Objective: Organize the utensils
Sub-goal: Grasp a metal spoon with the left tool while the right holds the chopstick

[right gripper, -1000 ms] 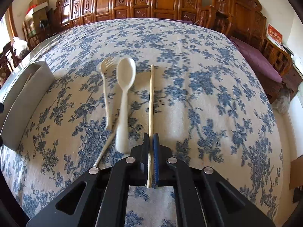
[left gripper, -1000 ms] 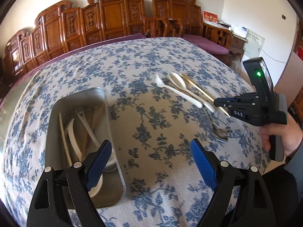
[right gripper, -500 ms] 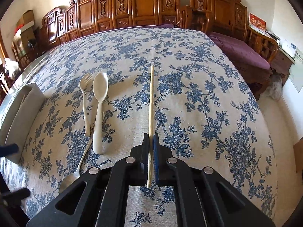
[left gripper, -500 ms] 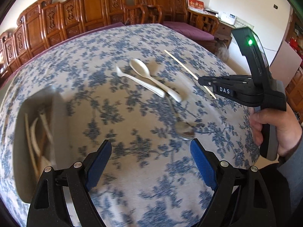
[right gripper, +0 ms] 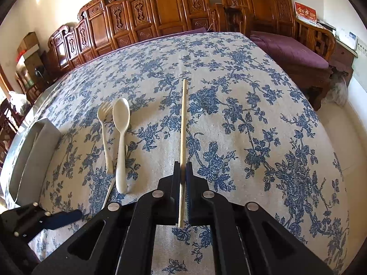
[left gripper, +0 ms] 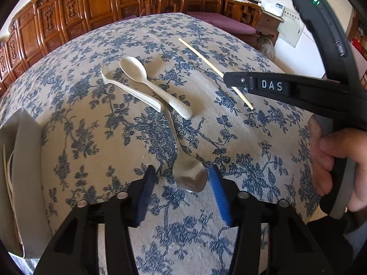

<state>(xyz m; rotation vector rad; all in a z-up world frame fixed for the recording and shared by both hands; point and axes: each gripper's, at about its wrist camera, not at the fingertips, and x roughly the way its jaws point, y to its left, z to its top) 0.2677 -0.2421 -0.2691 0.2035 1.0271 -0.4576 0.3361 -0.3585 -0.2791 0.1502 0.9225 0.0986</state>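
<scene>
Utensils lie spread on the flowered tablecloth (right gripper: 240, 119): a cream fork (left gripper: 128, 89), a cream spoon (left gripper: 151, 84) and a metal spoon (left gripper: 185, 171), whose handle runs under the other two. The fourth one, a thin wooden chopstick (right gripper: 182, 123), is clenched between the closed jaws of the right gripper (right gripper: 182, 174) and appears lifted a little off the cloth, pointing forward along the fingers. At the left edge of the table stands a grey tray (left gripper: 25, 160); some long pale utensils are already inside it.

The left gripper (left gripper: 181, 183) is released, its blue pads wide apart on both sides of the bowl of the metal spoon, not touching it. I judge the step in hand is double: the chopstick is ready for carrying to the tray, and the left tool is preparing to take the metal spoon. The next move probably asks the left jaws to go lower and close on the bowl or the neck, then pull the handle out gently, so that the fork and cream spoon are not dragged with it.

On the side of the right gripper the white letters "DAS" (left gripper: 271, 84) can be read. A red card (right gripper: 305, 12) by the wall carries golden writing, too small to read.
</scene>
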